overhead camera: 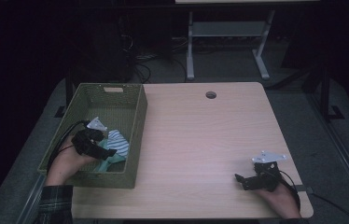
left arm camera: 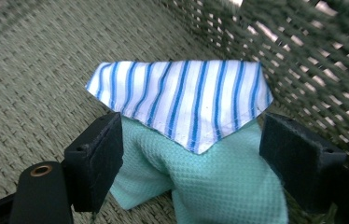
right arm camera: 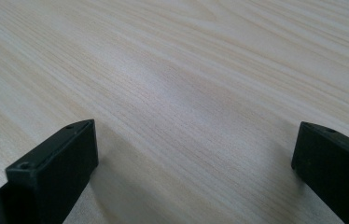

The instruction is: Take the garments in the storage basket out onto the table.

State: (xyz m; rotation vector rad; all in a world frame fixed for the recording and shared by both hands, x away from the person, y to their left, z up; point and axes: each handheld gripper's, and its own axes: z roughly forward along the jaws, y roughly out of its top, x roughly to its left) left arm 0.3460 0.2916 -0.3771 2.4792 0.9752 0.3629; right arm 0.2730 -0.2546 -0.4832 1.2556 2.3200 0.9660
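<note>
Straddling the mint cloth [left arm camera: 219,186] inside the green basket [overhead camera: 137,121], my left gripper [left arm camera: 191,154] spread wide; right gripper [right arm camera: 196,158] spread over the table [right arm camera: 186,70].

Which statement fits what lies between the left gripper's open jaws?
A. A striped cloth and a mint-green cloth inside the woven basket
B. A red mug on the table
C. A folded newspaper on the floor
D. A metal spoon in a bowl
A: in the left gripper view, the left gripper stands open around the mint-green cloth, with the striped cloth partly over it, on the woven basket floor.
</note>
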